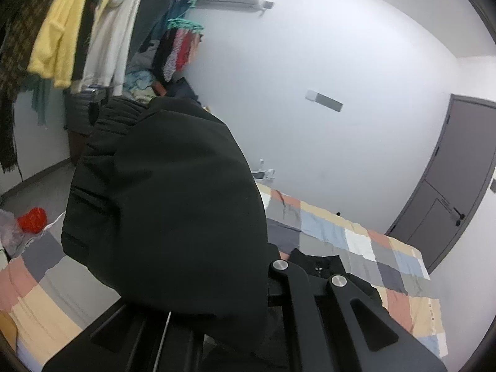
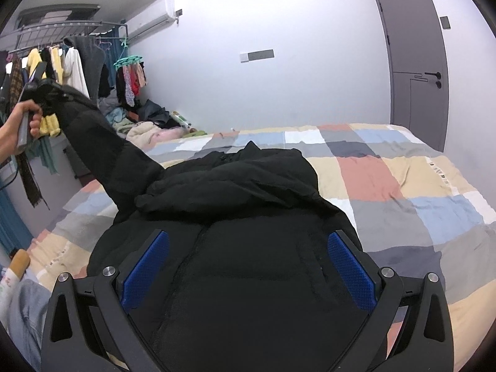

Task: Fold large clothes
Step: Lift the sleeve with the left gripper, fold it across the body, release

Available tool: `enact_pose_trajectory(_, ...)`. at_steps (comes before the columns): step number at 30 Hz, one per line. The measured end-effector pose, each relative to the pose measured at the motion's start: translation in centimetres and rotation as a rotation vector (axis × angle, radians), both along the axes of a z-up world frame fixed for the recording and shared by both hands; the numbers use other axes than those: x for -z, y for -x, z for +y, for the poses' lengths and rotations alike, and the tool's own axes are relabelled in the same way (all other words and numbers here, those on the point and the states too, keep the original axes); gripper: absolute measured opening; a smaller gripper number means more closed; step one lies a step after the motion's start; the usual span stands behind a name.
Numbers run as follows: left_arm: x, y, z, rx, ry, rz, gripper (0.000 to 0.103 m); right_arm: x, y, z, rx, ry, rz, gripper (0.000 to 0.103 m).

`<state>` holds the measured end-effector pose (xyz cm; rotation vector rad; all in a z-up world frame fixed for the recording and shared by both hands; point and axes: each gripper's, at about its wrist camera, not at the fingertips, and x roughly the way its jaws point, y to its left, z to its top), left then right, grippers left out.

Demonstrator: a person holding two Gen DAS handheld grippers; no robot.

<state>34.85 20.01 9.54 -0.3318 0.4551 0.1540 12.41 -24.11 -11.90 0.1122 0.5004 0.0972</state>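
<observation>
Room with white walls; a grey door (image 2: 418,62) stands at the far right. The bed (image 2: 403,186), covered in a patchwork quilt of grey, blue, peach and cream squares, fills the lower half of both views.

A black padded jacket (image 2: 248,217) lies spread on the quilt, body toward the near edge, collar bunched toward the far side. One sleeve (image 2: 102,142) is lifted off the bed and stretched up and to the left.

A clothes rack (image 2: 62,31) in the far left corner carries hung garments, yellow and white among them, with a heap of clothes (image 2: 145,127) below it.

The left gripper (image 2: 46,93) is held high by a hand (image 2: 18,130), its jaws together and clamped on the sleeve's cuff end; in its own view black fabric drapes over the fingers and hides them.

The right gripper (image 2: 248,257) hovers low over the jacket's body, its blue pads (image 2: 350,266) wide apart, with fabric lying between them but not pinched.

A red object (image 1: 32,220) sits beyond the bed's left edge.
</observation>
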Motion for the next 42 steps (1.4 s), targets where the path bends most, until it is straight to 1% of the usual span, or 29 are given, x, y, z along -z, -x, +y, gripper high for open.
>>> enact_pose_trajectory(3,0.0,-0.7,-2.8,0.035,-0.013,-0.006,0.005,0.1,0.1,-0.4,0.002,-0.012,0.002,0.103)
enact_pose_trajectory(7,0.5,-1.8,-6.3,0.089,-0.054,-0.005,0.005,0.2,0.0,-0.8,-0.002,-0.026,0.003,0.103)
enact_pose_trajectory(10,1.3,-2.9,-10.1,0.178,-0.07,0.017,0.005,0.1,0.1,-0.7,-0.005,-0.01,-0.004,0.103)
enact_pose_trajectory(14,3.0,-3.7,-15.5,0.272,-0.091,0.03,0.006,0.0,0.3,-1.0,0.001,-0.001,-0.019,0.103)
enact_pose_trajectory(16,4.0,-4.1,-17.2,0.311,-0.051,0.029,0.006,0.2,0.3,-1.4,0.013,-0.004,-0.007,0.103)
enact_pose_trajectory(17,4.9,-4.4,-18.3,0.343,-0.006,0.04,0.006,0.2,0.3,-1.4,0.013,-0.004,-0.007,0.103)
enact_pose_trajectory(18,5.5,-4.9,-19.2,0.37,0.004,0.048,0.006,0.2,0.4,-1.6,0.017,0.0,-0.005,0.103)
enact_pose_trajectory(19,6.1,-5.1,-20.1,0.387,-0.015,0.052,0.006,0.2,0.6,-1.6,0.017,0.004,-0.007,0.103)
enact_pose_trajectory(21,7.4,-5.5,-22.9,0.413,-0.086,0.055,0.006,0.3,1.0,-1.7,0.013,0.004,-0.013,0.103)
enact_pose_trajectory(22,7.9,-5.6,-23.7,0.421,-0.1,0.059,0.006,0.3,1.0,-1.7,0.011,0.005,-0.013,0.103)
enact_pose_trajectory(23,8.9,-5.9,-25.0,0.433,-0.096,0.072,0.006,0.4,1.0,-1.9,0.008,0.005,-0.012,0.103)
enact_pose_trajectory(24,9.6,-6.2,-25.5,0.446,-0.067,0.087,0.006,0.4,1.0,-2.0,0.005,0.004,-0.013,0.103)
enact_pose_trajectory(25,10.7,-6.5,-26.5,0.469,-0.02,0.108,0.006,0.4,1.0,-2.2,0.005,-0.002,-0.014,0.103)
enact_pose_trajectory(26,11.6,-6.6,-27.7,0.488,-0.004,0.122,0.006,0.5,0.9,-2.4,0.002,-0.011,-0.014,0.103)
enact_pose_trajectory(28,13.3,-6.8,-29.9,0.51,-0.024,0.139,0.006,0.7,0.7,-2.9,-0.001,-0.022,-0.015,0.103)
enact_pose_trajectory(30,15.1,-7.1,-31.9,0.524,-0.057,0.157,0.009,1.1,0.3,-3.4,-0.002,-0.03,-0.01,0.103)
enact_pose_trajectory(33,18.9,-8.0,-34.4,0.539,-0.035,0.207,0.009,1.6,-0.2,-4.4,0.0,-0.062,-0.003,0.103)
enact_pose_trajectory(35,21.2,-8.7,-36.0,0.531,-0.043,0.235,0.009,1.9,-0.6,-4.9,0.002,-0.068,0.0,0.103)
enact_pose_trajectory(38,24.3,-10.0,-37.7,0.532,-0.093,0.27,0.009,2.5,-1.1,-5.7,0.019,-0.062,0.009,0.103)
enact_pose_trajectory(40,25.8,-10.6,-39.2,0.537,-0.133,0.281,0.008,2.9,-1.4,-6.7,0.05,-0.073,0.003,0.103)
enact_pose_trajectory(42,27.2,-10.9,-40.2,0.541,-0.156,0.291,0.01,3.4,-1.9,-7.4,0.06,-0.085,0.017,0.103)
